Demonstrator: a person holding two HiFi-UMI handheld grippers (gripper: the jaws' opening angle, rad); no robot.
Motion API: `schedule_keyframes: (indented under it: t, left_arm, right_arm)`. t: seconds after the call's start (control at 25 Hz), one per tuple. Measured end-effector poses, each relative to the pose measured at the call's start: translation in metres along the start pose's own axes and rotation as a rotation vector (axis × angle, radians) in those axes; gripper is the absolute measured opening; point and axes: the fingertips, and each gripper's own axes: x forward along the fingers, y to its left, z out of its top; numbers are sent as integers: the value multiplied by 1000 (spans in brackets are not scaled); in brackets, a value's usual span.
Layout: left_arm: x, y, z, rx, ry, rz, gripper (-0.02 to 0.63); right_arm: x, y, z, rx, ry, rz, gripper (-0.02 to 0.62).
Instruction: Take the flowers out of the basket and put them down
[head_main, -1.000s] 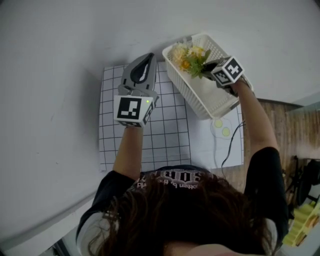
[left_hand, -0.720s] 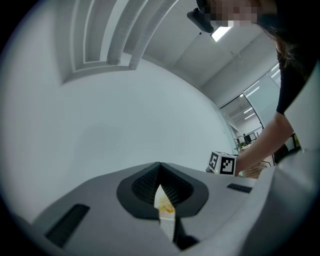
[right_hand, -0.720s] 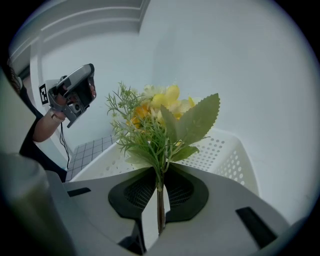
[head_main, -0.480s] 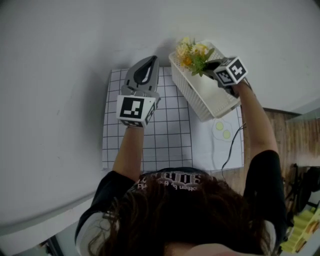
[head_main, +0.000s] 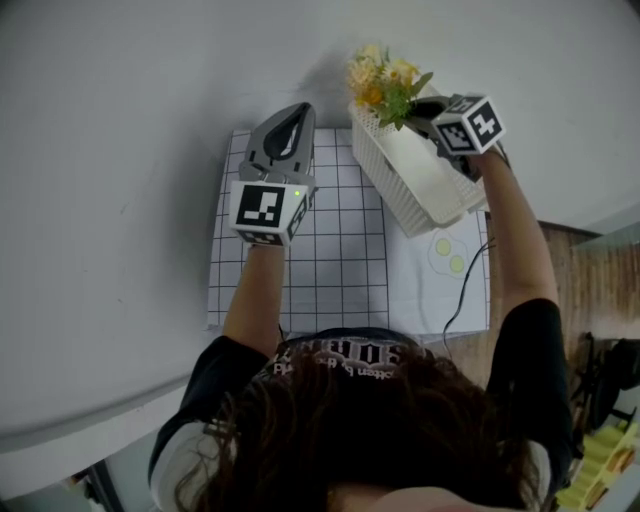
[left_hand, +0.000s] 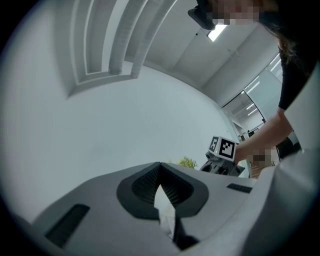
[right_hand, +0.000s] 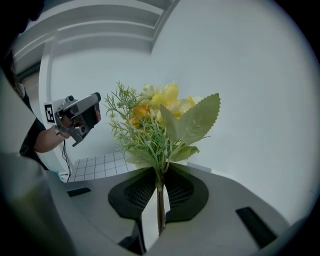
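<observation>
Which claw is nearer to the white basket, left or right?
Right. The right claw holds the flowers just above the basket, at its far end; the left claw hangs off to the basket's left, over the grid mat.

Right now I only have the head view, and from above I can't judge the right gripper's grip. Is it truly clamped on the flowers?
Observer: Yes. The right gripper view shows the right gripper shut on a thin stem of the flowers, which runs straight down between the pads.
Operator: And the left gripper, is it carrying anything?
Observer: No. In its own view the left gripper has its jaws together at the tips, with nothing between them.
Operator: Anything ahead of it?
Observer: Only bare wall; the flowers show off to its right.
</observation>
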Motion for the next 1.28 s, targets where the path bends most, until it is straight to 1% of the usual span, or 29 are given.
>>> schedule_keyframes:
  t: [0.32, 0.48, 0.8, 1.28]
  left_arm:
    - [-6, 10, -4, 4, 8, 23, -3]
    - [-9, 13, -4, 4, 9, 28, -2]
    - [-16, 19, -3, 8, 10, 43, -2]
    - [-21, 18, -4, 21, 28, 55, -3]
  right_arm:
    - [-11, 2, 43, -29, -111, -2, 64]
    - [-15, 5, 60, -24, -159, -8, 64]
    - [-25, 18, 86, -38, -216, 4, 64]
    - [-37, 26, 96, -58, -248, -4, 64]
